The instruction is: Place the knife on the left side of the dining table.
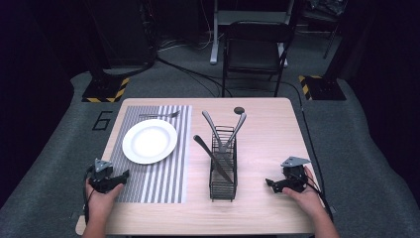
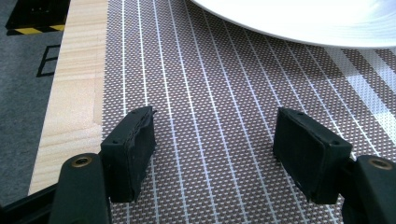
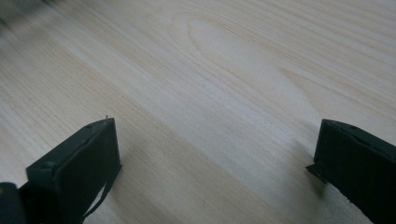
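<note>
A white plate [image 1: 149, 141] lies on a striped placemat [image 1: 163, 173] at the table's left, with a fork [image 1: 159, 115] beyond it on the mat. A black wire caddy [image 1: 223, 168] stands mid-table and holds a knife [image 1: 213, 158] and two other utensils [image 1: 222, 130]. My left gripper [image 1: 124, 174] rests open at the mat's near left corner, nothing between its jaws. In the left gripper view the left gripper [image 2: 212, 135] hovers over the placemat [image 2: 210, 84] with the plate's rim [image 2: 299, 28] ahead. My right gripper [image 1: 269, 183] sits open on bare wood right of the caddy; the right gripper [image 3: 215, 144] holds nothing.
A small dark round object [image 1: 239, 110] lies near the table's far edge. A black chair [image 1: 255, 49] stands beyond the table [image 1: 267, 139]. Hazard-striped stand bases [image 1: 105, 90] sit on the grey floor at both far corners.
</note>
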A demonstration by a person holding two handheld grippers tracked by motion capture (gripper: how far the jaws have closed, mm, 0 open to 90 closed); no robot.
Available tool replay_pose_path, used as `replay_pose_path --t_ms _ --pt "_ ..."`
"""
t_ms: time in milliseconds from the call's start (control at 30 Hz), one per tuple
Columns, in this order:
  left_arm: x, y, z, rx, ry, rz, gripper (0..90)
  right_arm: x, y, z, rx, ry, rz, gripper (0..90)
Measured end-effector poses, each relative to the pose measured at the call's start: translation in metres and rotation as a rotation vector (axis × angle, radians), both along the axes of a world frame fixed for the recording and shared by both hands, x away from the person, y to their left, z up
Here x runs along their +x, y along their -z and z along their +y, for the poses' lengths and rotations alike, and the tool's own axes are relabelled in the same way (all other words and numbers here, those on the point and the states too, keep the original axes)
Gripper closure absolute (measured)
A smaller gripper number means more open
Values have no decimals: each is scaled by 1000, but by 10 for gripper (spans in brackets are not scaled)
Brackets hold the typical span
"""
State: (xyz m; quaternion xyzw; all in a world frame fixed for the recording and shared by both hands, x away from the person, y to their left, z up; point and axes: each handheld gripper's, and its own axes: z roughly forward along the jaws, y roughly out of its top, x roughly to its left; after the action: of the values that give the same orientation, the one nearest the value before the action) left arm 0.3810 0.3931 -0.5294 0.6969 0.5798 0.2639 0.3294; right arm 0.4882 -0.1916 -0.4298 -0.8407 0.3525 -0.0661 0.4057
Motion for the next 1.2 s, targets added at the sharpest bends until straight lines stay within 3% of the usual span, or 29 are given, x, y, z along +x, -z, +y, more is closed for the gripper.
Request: replay_pose_path --t_ms 433,667,900,933,1067,1133,1200 --pt "0 0 0 -1 -1 0 301 0 0 0 3 4 0 0" --pt "0 1 0 -24 -10 -10 304 0 0 -1 5 7 1 0" --pt "0 -1 3 -28 -3 3 312 0 0 0 1 9 -2 0" --pt "0 0 2 -45 -15 -13 312 0 0 0 1 9 -2 0" --pt "-1 -3 7 -83 -22 6 346 0 0 -1 4 7 0 0" --pt "-3 -6 6 -81 -20 14 351 0 0 -1 4 7 1 0" --pt "-4 -10 4 -90 -15 -3 356 0 0 0 1 9 -2 0"
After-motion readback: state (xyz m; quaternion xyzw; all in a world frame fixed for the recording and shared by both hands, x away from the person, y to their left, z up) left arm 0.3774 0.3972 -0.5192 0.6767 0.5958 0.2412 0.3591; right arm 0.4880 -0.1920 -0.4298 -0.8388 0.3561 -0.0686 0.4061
